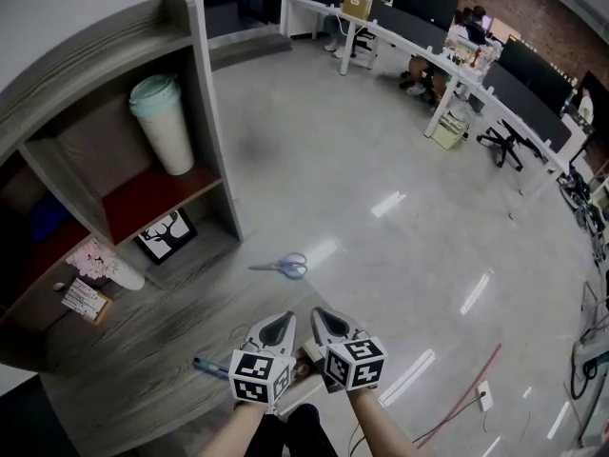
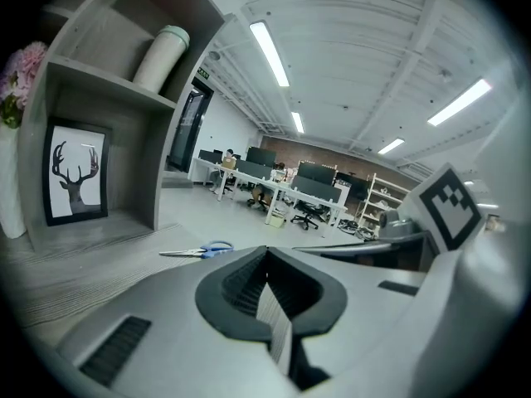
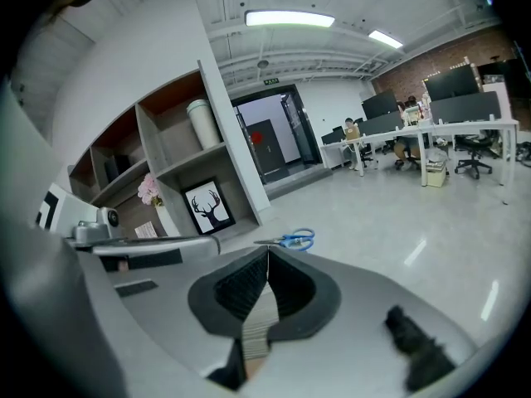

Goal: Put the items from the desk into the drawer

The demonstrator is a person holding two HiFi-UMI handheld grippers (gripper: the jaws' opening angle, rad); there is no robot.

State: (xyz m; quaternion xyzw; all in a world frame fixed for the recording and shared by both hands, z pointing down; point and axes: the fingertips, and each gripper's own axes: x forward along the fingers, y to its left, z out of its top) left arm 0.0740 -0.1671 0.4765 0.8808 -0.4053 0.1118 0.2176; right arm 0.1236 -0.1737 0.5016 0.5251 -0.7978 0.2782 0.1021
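A pair of blue-handled scissors lies flat near the far edge of the grey wooden desk, its blades pointing left. It also shows in the left gripper view as scissors and in the right gripper view as scissors, just beyond the jaw tips. My left gripper and right gripper hover side by side over the desk's near edge, both short of the scissors. Both are shut with nothing between the jaws, as seen at the left gripper and the right gripper. No drawer is in view.
A small blue item lies on the desk left of my left gripper. The shelf unit at the left holds a tall pale cup, a deer picture, a pink flower vase and a small card. Office floor lies beyond the desk.
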